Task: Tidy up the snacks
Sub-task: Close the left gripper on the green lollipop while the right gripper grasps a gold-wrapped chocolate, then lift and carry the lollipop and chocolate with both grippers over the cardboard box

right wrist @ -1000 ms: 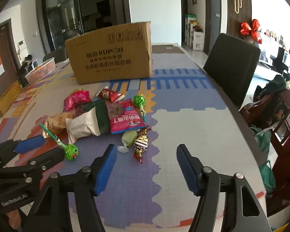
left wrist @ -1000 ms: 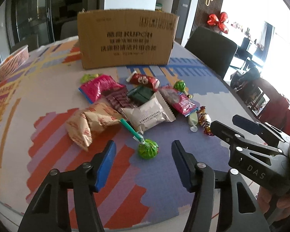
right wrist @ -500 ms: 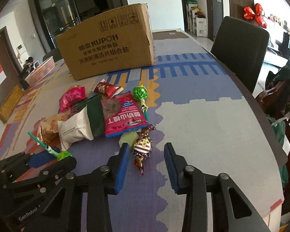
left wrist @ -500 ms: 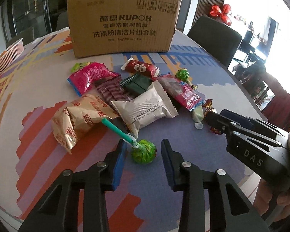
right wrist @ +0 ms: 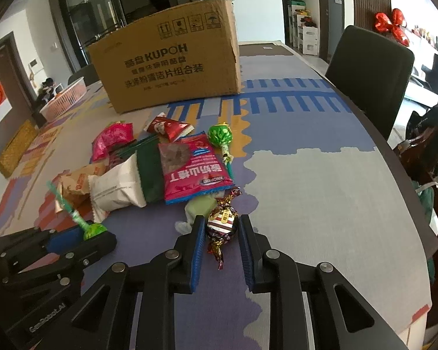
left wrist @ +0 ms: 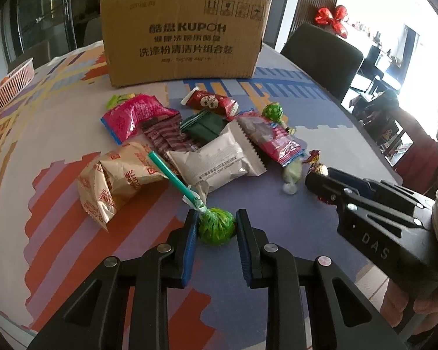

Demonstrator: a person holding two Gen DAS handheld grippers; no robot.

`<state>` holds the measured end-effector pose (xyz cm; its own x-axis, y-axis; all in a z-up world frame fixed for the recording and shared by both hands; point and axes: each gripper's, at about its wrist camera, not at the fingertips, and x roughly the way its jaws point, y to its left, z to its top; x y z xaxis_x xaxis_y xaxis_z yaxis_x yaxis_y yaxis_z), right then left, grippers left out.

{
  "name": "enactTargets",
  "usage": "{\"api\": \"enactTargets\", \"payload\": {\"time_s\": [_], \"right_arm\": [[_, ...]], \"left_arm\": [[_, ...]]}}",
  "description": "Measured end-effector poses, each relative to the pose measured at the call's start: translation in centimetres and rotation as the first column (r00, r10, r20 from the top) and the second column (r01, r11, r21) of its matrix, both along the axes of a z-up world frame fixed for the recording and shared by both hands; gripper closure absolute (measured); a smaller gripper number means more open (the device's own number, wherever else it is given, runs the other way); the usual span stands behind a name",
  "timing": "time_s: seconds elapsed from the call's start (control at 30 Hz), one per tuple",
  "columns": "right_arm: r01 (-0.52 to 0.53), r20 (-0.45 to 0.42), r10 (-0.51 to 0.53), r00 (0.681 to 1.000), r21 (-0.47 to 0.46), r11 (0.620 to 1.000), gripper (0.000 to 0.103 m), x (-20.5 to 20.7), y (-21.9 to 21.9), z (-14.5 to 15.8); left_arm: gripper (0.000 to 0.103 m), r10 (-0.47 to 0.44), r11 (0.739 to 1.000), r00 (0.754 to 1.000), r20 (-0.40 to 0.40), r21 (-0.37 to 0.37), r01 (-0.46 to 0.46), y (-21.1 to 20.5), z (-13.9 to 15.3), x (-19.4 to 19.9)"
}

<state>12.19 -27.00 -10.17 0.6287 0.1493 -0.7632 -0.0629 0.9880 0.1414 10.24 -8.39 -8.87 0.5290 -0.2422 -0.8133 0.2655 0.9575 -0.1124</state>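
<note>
A green lollipop (left wrist: 217,229) with a teal stick lies on the patterned table (left wrist: 277,218). My left gripper (left wrist: 216,218) has its jaws closing, with both blue pads against the lollipop's wrapped head. A foil-wrapped round candy (right wrist: 222,227) in red, white and gold sits between the pads of my right gripper (right wrist: 221,223), which is shut on it. In the left wrist view the right gripper (left wrist: 321,179) reaches in from the right, with the candy (left wrist: 318,169) at its tip. The pile of snack packets (left wrist: 216,163) lies just beyond both grippers.
An open cardboard box (left wrist: 184,35) stands behind the pile. A second green lollipop (right wrist: 219,135) lies at the pile's right side. A pink basket (left wrist: 8,84) sits at the far left edge. A dark chair (right wrist: 368,75) stands at the table's right side.
Both grippers moved down and forward onto their sweets and closed from wide open. The left pads now touch the lollipop; the right pads grip the foil candy.
</note>
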Motion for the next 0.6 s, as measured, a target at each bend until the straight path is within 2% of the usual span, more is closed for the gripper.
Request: {"api": "enactTargets", "payload": {"time_s": [0.4, 0.6], "right_arm": [[-0.043, 0.089, 0.042, 0.995, 0.01, 0.999, 0.079, -2.9, 1.4, 3.9], [-0.063, 0.141, 0.063, 0.988, -0.006, 0.998, 0.079, -2.8, 2.3, 5.9]], "left_arm": [[0.077, -0.001, 1.0, 0.994, 0.11, -0.026, 0.003, 0.8, 3.8, -1.3], [0.077, 0.015, 1.0, 0.983, 0.181, -0.023, -0.011, 1.5, 6.2, -0.6]]}}
